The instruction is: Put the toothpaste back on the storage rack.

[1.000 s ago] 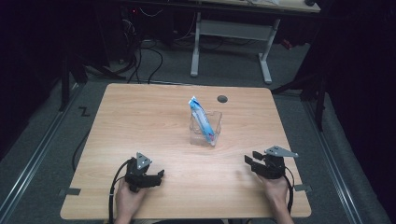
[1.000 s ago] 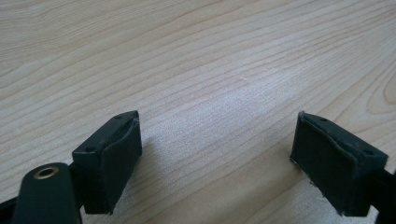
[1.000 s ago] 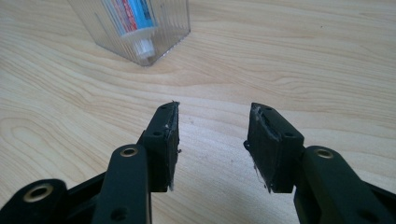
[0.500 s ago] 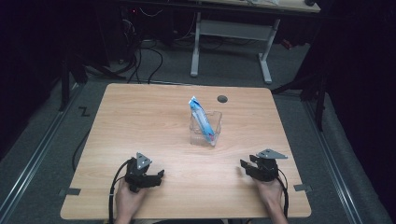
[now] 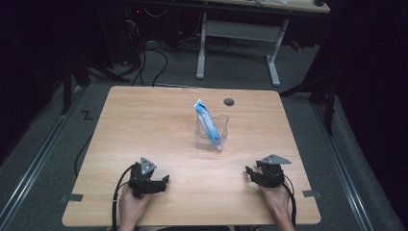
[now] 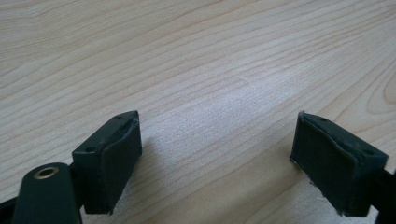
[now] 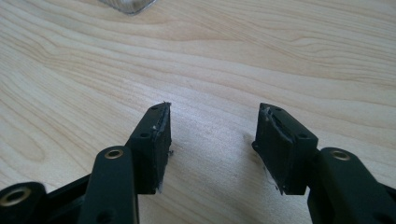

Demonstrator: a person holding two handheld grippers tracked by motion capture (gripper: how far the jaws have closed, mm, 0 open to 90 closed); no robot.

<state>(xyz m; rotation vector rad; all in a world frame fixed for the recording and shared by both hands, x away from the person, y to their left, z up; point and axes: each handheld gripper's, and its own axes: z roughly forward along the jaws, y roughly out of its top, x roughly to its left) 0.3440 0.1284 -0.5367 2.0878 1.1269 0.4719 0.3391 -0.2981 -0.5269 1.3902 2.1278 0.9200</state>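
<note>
blue-white packet (image 5: 209, 123) upright, tilted in clear container (image 5: 217, 139).

Light wooden counter (image 5: 144, 125) standing on grey carpet, dark round grommet hole (image 5: 229, 102) sitting near its far edge, white-legged desk (image 5: 238, 36) standing beyond it, black cables (image 5: 154, 57) trailing over the floor, metal floor rail (image 5: 33, 159) running along the left side

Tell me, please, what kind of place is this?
Probably a lab or workshop set up for recording. A plain wooden table stands on grey carpet in a dark room, loose cables lie on the floor behind it, and a second desk with a metal frame stands farther back.
</note>
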